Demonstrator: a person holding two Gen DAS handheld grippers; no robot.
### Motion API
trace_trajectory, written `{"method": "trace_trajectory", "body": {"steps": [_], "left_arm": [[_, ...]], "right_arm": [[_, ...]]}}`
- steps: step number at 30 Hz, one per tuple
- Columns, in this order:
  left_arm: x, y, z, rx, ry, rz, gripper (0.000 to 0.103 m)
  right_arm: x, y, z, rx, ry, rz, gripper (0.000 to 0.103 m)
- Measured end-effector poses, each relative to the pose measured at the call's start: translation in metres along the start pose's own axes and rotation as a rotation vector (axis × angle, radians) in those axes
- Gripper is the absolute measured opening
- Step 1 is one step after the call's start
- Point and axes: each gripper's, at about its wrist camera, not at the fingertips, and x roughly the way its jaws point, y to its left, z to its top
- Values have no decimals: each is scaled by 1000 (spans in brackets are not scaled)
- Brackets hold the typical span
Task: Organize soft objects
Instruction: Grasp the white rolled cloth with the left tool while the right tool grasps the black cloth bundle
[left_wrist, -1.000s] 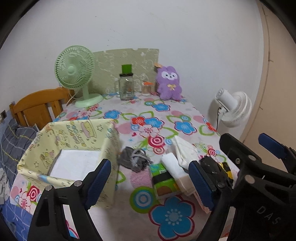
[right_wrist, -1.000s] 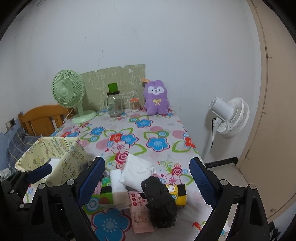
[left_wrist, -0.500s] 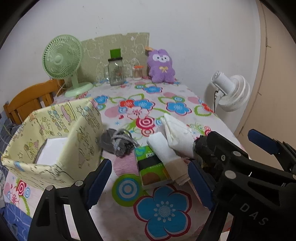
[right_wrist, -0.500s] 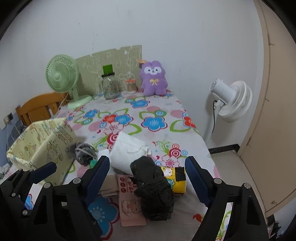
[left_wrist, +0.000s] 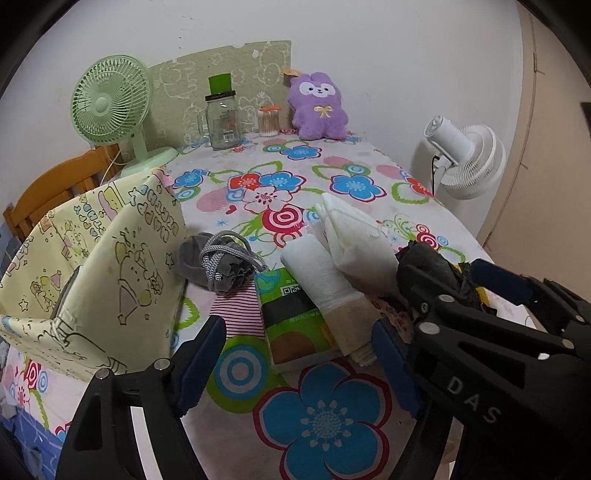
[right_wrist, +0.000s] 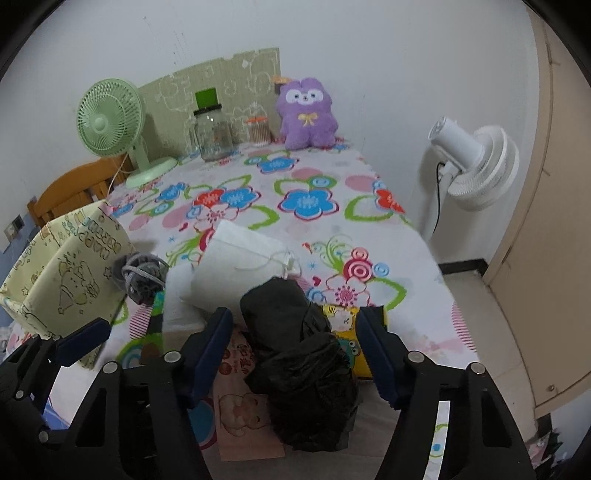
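- Floral tablecloth (left_wrist: 325, 417) covers the table against a white wall; a green fan (left_wrist: 110, 107), a glass jar (left_wrist: 221, 118) and a purple plush (left_wrist: 319, 107) stand along the far edge, well apart from your work.
- At the left sits the yellow fabric bin (left_wrist: 110, 266), open-topped and soft-walled. Judged the likely home for the soft items; expect its walls to give if you press on them.
- Just beside the bin lies the grey drawstring pouch (left_wrist: 218, 264): light and limp. Take it by the bunched body, not the cord, which would let it dangle.
- Your left gripper (left_wrist: 295, 354) has its jaws standing wide and easing inward, nothing pressed between them. Ahead of it lie the green tissue pack (left_wrist: 291, 325) and the white rolled cloth (left_wrist: 325, 284), the roll resting partly on the pack. The roll looks compressible; grip across its middle so it does not unroll.
- Next comes the white cloth bag (right_wrist: 240, 269), flat and floppy, touching the roll.
- Your right gripper (right_wrist: 295, 350) is closing, with the black crumpled bundle (right_wrist: 299, 354) between the jaws; I cannot tell that the pads bear on it yet. It appears thin, glossy and slippery: judged likely to slide, so take the thickest fold.
- Beneath it lie a pink printed pack (right_wrist: 243, 417) and a yellow packet (right_wrist: 345, 332); mind you do not pinch these too.
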Motion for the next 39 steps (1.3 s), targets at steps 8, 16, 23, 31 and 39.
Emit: {"method": "trace_trajectory", "body": {"steps": [8, 16, 23, 31, 39], "left_arm": [[4, -5, 2, 15, 4, 13, 80], [6, -11, 11, 26, -1, -19, 63], [16, -14, 13, 37, 38, -74, 31], [10, -10, 13, 32, 36, -108, 9], [-5, 1, 17, 29, 8, -123, 5]], "right_arm": [[14, -5, -2, 28, 40, 39, 46], [8, -6, 3, 36, 31, 61, 44], [10, -4, 4, 36, 46, 73, 45], [5, 6, 6, 26, 38, 72, 45], [-9, 17, 11, 23, 17, 60, 45]]}}
